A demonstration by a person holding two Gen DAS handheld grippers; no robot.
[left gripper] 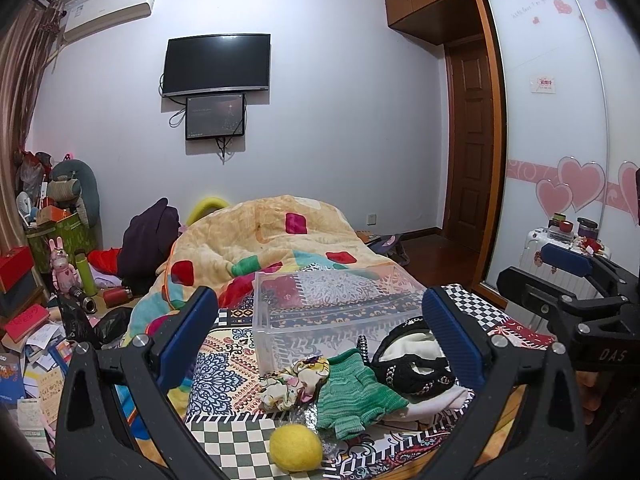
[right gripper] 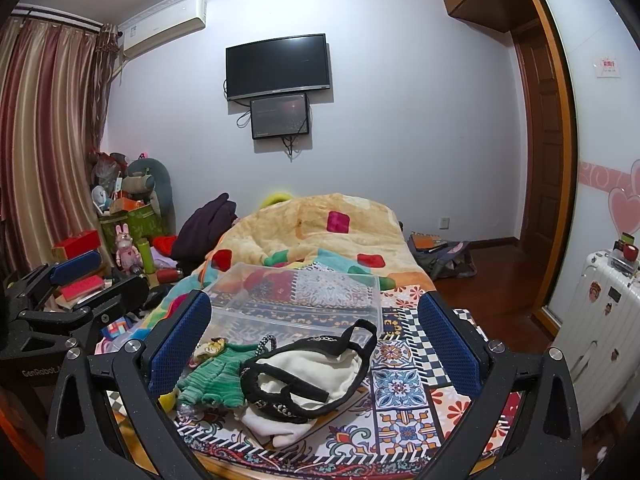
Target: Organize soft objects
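Note:
A clear plastic bin [left gripper: 336,308] [right gripper: 296,304] stands empty on the patterned bed cover. In front of it lie a yellow felt ball [left gripper: 295,447], a floral scrunchie [left gripper: 294,380], a green knitted piece [left gripper: 356,396] [right gripper: 216,380], and a white cloth with black trim [left gripper: 412,360] [right gripper: 308,376]. My left gripper [left gripper: 320,344] is open and empty, above these items. My right gripper [right gripper: 316,340] is open and empty, above the white cloth. The right gripper also shows in the left wrist view [left gripper: 560,280], and the left gripper in the right wrist view [right gripper: 76,280].
A bunched yellow quilt [left gripper: 264,240] lies behind the bin. Clutter of books, boxes and bottles [left gripper: 60,288] fills the floor to the left. A white suitcase [right gripper: 600,320] stands at the right by the wardrobe. The bed's wooden front edge [right gripper: 248,468] is just below the grippers.

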